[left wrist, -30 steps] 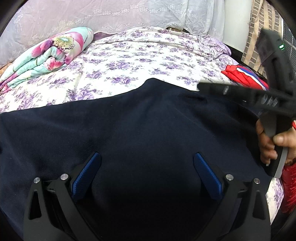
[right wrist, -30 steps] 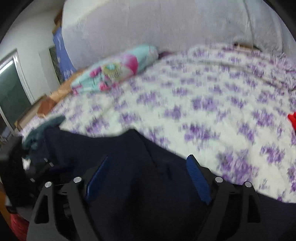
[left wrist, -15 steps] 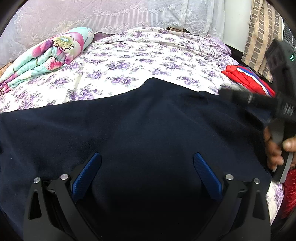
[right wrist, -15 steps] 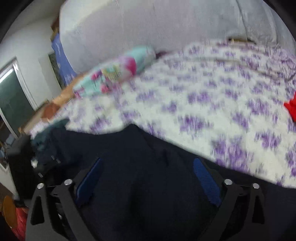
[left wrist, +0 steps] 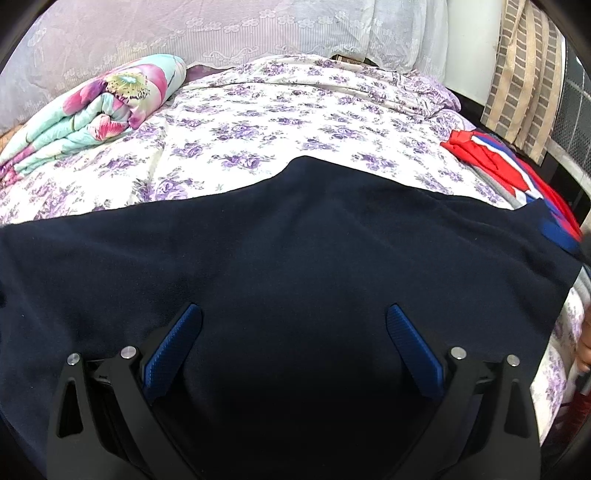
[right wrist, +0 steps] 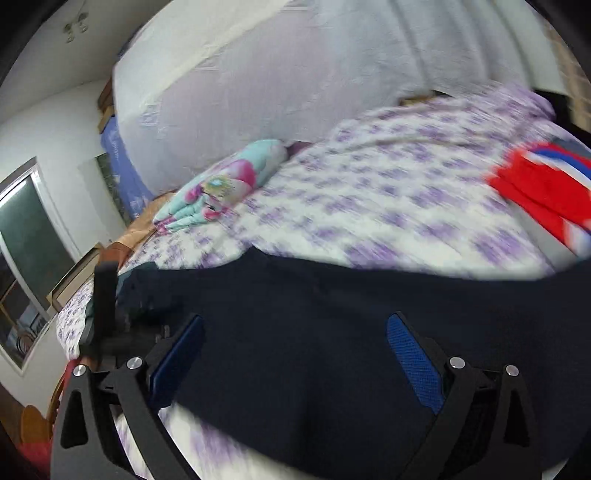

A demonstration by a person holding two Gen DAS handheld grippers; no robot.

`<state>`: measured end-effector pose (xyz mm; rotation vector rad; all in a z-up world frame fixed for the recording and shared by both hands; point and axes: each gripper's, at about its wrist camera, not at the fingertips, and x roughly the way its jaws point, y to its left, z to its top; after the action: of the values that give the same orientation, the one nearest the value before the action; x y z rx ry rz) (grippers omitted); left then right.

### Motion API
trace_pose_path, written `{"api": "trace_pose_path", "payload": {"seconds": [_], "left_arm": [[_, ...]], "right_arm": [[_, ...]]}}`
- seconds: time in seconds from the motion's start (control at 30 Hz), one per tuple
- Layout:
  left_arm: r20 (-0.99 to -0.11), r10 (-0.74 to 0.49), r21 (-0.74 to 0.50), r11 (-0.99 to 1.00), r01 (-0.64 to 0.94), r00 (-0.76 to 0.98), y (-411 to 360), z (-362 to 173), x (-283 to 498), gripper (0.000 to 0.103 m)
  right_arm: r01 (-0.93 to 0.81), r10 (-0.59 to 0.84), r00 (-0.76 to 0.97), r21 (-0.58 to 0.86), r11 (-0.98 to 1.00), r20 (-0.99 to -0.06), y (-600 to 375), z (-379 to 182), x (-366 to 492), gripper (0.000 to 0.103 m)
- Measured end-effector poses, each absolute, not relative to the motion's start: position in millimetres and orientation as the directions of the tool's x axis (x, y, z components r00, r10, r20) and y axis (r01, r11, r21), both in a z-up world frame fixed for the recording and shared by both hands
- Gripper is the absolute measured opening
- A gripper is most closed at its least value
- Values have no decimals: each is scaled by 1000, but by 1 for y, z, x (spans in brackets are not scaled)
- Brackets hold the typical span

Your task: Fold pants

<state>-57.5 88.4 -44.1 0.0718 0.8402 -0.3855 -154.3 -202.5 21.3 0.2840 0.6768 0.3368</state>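
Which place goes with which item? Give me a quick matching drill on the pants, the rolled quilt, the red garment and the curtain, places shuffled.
Things:
1. navy pants
2. rolled floral quilt
3. red garment
4. lace curtain

Places:
A. far left on the bed
B. behind the bed's far end
C. spread nearest, under the open left gripper
D. right edge of the bed

Pairs: 1-C, 2-A, 3-D, 4-B

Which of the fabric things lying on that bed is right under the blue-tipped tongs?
The dark navy pants, spread flat beneath both open grippers. The rolled floral quilt and the red garment lie farther off.
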Motion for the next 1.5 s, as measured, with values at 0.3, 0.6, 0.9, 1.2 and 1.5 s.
{"api": "trace_pose_path", "payload": {"seconds": [0.3,0.6,0.9,1.2,1.5], "left_arm": [[-739,-286,-69,933,354,610,86,-44,-59,98],[-738,-275,-57,935,350,616,87,-45,-61,98],[-712,-286,-80,940,331,641,98,-35,-77,98],[-514,-299,-319,937,145,804,181,-19,-125,98],[-479,-342,-444,889,112,809,201,-23,-128,98]], "right_arm": [[169,226,745,506,846,-627,-333,-1,-256,99],[259,183,822,640,724,-539,-376,-34,-243,80],[287,11,850,481,828,-527,-361,-32,-239,27],[22,32,900,118,993,-435,-238,44,-207,25],[-428,153,775,-331,841,-613,-39,-10,-150,25]]}}
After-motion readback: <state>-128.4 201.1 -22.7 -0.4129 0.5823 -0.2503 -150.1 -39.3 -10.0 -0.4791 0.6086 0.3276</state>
